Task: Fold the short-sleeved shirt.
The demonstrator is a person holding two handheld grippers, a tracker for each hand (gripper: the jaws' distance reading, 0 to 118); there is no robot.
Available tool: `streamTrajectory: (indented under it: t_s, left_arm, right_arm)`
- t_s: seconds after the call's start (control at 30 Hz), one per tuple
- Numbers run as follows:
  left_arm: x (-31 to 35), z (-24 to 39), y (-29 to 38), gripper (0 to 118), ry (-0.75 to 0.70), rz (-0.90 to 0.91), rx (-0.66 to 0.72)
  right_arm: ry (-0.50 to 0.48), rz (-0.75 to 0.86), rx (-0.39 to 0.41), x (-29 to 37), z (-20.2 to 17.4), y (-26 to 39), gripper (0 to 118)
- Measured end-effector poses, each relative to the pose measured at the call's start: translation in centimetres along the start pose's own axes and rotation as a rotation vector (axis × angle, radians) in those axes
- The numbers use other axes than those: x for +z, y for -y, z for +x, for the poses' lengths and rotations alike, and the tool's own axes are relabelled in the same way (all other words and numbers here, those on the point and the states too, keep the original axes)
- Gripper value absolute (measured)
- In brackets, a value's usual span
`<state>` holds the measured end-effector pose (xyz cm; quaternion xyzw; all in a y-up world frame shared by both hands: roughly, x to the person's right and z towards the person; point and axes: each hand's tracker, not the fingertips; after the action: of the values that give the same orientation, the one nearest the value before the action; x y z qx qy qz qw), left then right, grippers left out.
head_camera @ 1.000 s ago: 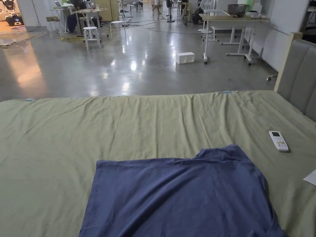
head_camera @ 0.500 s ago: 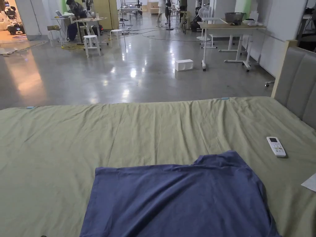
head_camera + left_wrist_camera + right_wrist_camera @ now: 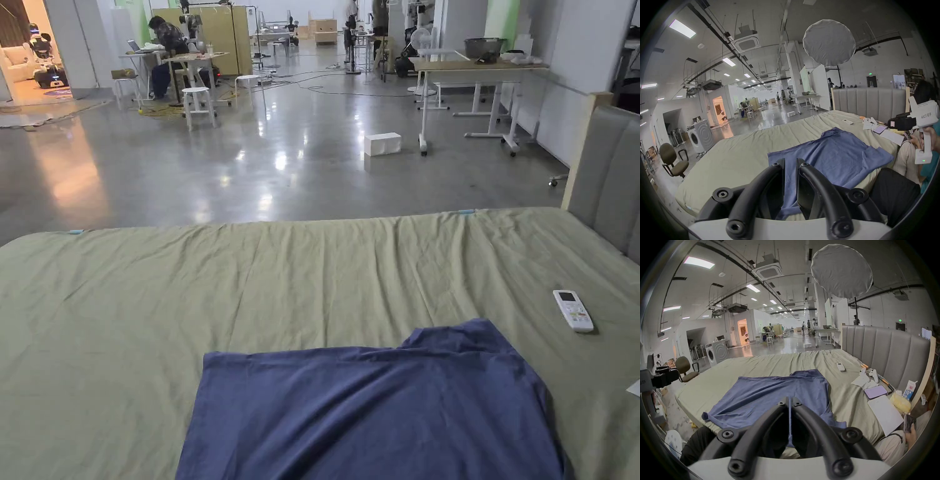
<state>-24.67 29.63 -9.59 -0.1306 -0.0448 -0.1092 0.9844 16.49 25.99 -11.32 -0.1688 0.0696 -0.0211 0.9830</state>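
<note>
A blue short-sleeved shirt (image 3: 375,412) lies spread flat on the green bed sheet (image 3: 250,281), its far edge level and one corner raised at the back right. My left gripper (image 3: 790,164) hangs in the air before the shirt (image 3: 834,154); its jaws stand a narrow gap apart and hold nothing. My right gripper (image 3: 790,398) hovers over the near hem of the shirt (image 3: 774,391), jaws almost touching and empty. In the left gripper view the right gripper (image 3: 893,124) is held up at the far right. In the right gripper view the left gripper (image 3: 664,378) is at the far left.
A white remote (image 3: 573,310) lies on the sheet right of the shirt. A white pad (image 3: 883,413), a purple phone (image 3: 875,391) and a controller (image 3: 870,374) lie by the grey headboard (image 3: 609,181). A seated person (image 3: 907,154) is at the bed's right.
The head camera has tilted up, so the whole picture sits lower. The shirt and remote lie where they were.
</note>
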Motion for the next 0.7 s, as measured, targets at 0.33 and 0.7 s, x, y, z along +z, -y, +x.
streamTrajectory:
  t_s: [0.33, 0.7]
  left_arm:
    - [1.2, -1.3, 0.0, 0, 0.001, -0.015, 0.154]
    - [1.5, -2.2, 1.4, 0, -0.003, -0.036, 0.216]
  right_arm:
    - [-0.008, -0.017, 0.104, 0.7, -1.8, -0.4, 0]
    - [-0.057, 0.015, 0.056, -0.2, -3.6, -1.4, 0]
